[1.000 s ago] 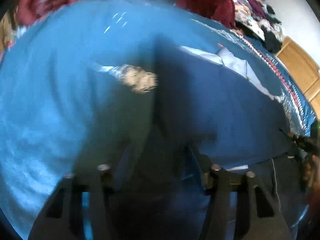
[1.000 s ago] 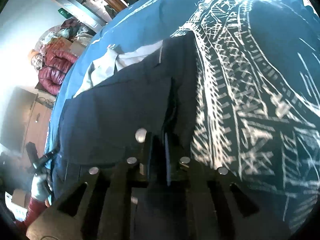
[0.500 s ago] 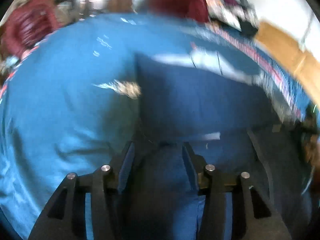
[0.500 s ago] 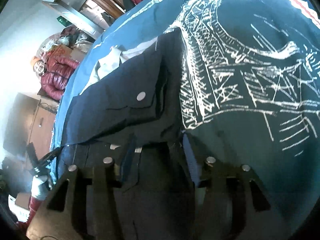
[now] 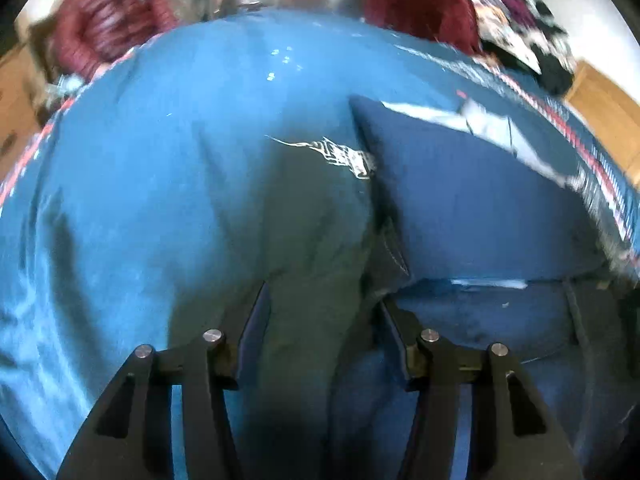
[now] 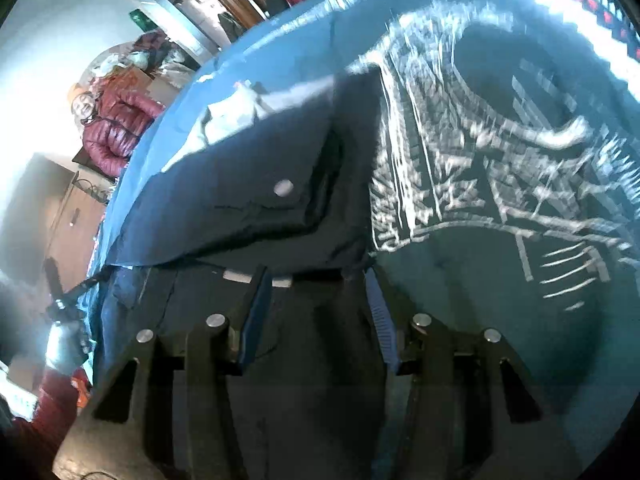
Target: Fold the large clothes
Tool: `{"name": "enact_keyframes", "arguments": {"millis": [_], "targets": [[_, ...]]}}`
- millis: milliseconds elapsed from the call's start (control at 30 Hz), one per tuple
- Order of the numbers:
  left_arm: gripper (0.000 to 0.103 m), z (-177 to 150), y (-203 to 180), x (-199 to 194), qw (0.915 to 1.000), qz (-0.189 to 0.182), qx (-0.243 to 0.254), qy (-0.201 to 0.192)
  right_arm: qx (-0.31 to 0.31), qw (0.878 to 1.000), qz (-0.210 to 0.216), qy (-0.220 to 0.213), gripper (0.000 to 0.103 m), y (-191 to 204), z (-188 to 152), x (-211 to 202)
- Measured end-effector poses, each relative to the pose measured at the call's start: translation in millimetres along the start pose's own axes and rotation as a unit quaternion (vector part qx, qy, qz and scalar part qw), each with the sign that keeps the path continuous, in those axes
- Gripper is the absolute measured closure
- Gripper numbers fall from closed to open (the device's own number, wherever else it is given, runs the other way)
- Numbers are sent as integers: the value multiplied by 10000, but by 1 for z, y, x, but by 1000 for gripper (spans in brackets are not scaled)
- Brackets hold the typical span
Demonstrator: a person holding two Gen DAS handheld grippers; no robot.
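Dark navy trousers (image 6: 240, 208) lie spread across the blue bedspread with its white line drawing (image 5: 160, 168), one half folded over so a pocket flap with a pale round snap button (image 6: 283, 188) faces up. A strip of light lining (image 6: 236, 112) shows along the far edge of the fold. The right gripper (image 6: 316, 300) hangs just over the near part of the garment — its jaws stand wide apart, with nothing between them but cloth lying flat below. The left gripper (image 5: 324, 308) is spread just as wide above the bedspread, the trousers' folded edge (image 5: 472, 200) just beside its right-hand finger; it holds nothing. Beyond the bed sits a quilted dark red jacket (image 6: 116, 132), and on the far side a heap of mixed clothes (image 5: 512, 28) — blurred.
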State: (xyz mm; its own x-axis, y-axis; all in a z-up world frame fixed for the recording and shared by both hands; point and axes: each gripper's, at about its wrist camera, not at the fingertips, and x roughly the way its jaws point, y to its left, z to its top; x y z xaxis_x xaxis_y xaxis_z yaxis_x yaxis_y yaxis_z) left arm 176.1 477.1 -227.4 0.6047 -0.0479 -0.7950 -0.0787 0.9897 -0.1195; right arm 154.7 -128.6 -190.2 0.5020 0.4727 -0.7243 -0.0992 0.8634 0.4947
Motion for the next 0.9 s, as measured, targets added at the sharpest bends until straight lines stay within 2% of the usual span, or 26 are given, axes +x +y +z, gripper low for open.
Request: {"name": "enact_keyframes", "arguments": {"millis": [67,100,167,200,233,300,333,367,400,433,467,500,533,567,600,633,700,733,800,833,900], "targets": [[49,4,-14,-31,9990,-2,123,-424,-200,9996,45,-208,54,12,5,-10],[49,9,-26,-48,9971,-122,238,-706,-288,9991,111,-297,54,18,10,-11],[46,18,-40,-53,9947,-241,410,-906,-408,9980,346,-337,54,29,22,0],[45,25,-50,-47,9931,-479,502,-941,-491,9975,411,-301,54,34,29,14],[44,32,-60,-34,9926,-605,563,-889,-551,9973,448,-206,54,37,35,31],[45,41,-62,11,9942,-864,461,-448,-580,9970,494,164,55,36,40,68],[46,41,-59,33,9960,-765,429,-193,-606,9969,408,307,57,35,40,79],[48,36,-53,54,9975,-517,466,87,-628,9967,281,427,62,31,39,91],[48,30,-38,69,9980,-369,379,340,-619,9967,275,438,71,26,39,91],[48,28,-23,70,9975,-623,100,321,-544,9973,237,436,72,20,39,85],[49,27,-13,65,9974,-663,-74,261,-415,9982,42,425,71,12,38,72],[48,26,0,53,9983,-527,-156,185,-303,9987,-61,406,70,4,34,57],[49,23,10,39,9995,-271,-121,105,-157,9990,-26,406,70,-4,27,37],[56,16,20,29,9997,-156,-124,131,-2,9991,14,433,65,-10,19,21],[56,10,28,21,9993,-259,-190,200,187,9987,80,470,59,-17,7,3],[56,3,36,12,9981,-446,-293,296,458,9973,214,539,57,-25,-15,-21],[48,-18,44,-10,9942,-906,-342,470,767,9931,481,751,56,-35,-58,-50],[44,-33,43,-24,9899,-1254,-334,571,865,9915,458,862,56,-38,-81,-60],[41,-62,40,-38,9779,-1883,-518,749,1058,9875,430,1086,56,-42,-119,-69],[39,-74,41,-44,9730,-2082,-594,802,1242,9835,484,1219,56,-46,-144,-72],[38,-96,40,-52,9652,-2349,-679,927,1483,9793,664,1211,57,-50,-168,-76]]}}
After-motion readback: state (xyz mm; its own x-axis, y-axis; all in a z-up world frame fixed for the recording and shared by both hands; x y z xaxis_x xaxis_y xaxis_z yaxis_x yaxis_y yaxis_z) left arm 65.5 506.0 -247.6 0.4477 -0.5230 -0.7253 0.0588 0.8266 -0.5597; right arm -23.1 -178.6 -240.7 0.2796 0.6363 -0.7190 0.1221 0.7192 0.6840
